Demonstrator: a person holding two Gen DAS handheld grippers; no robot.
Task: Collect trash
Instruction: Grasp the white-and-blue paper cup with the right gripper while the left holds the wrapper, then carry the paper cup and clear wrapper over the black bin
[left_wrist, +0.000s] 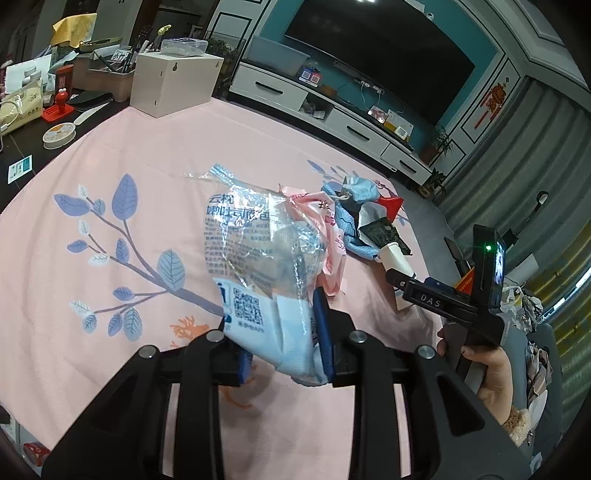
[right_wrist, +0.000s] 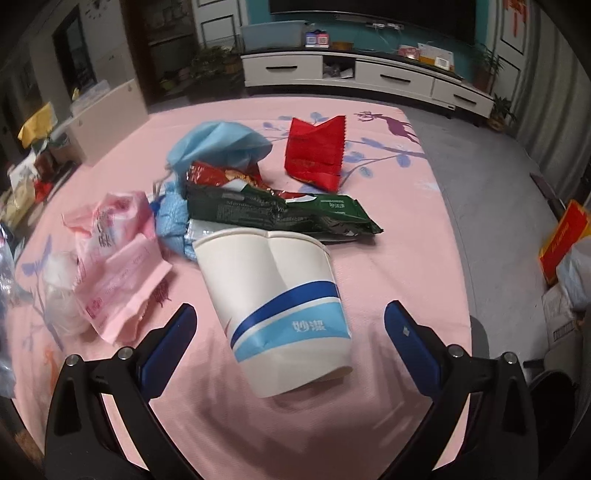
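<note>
The left gripper (left_wrist: 284, 332) clamps a clear plastic bag (left_wrist: 258, 251) above the pink cloth (left_wrist: 110, 277), while the right gripper (right_wrist: 290, 325), jaws apart, straddles a dented paper cup (right_wrist: 280, 295) fronting wrappers (right_wrist: 280, 210) heaped mid-cloth.

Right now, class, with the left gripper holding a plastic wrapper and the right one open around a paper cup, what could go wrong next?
1. The left gripper pinches only the lower end of the plastic wrapper; the limp rest may slip free.
2. The dented paper cup lies on its side between the right gripper's open fingers; closing may crush it further or roll it away.
3. The green snack wrapper touches the cup's rim and might be dragged along.
</note>
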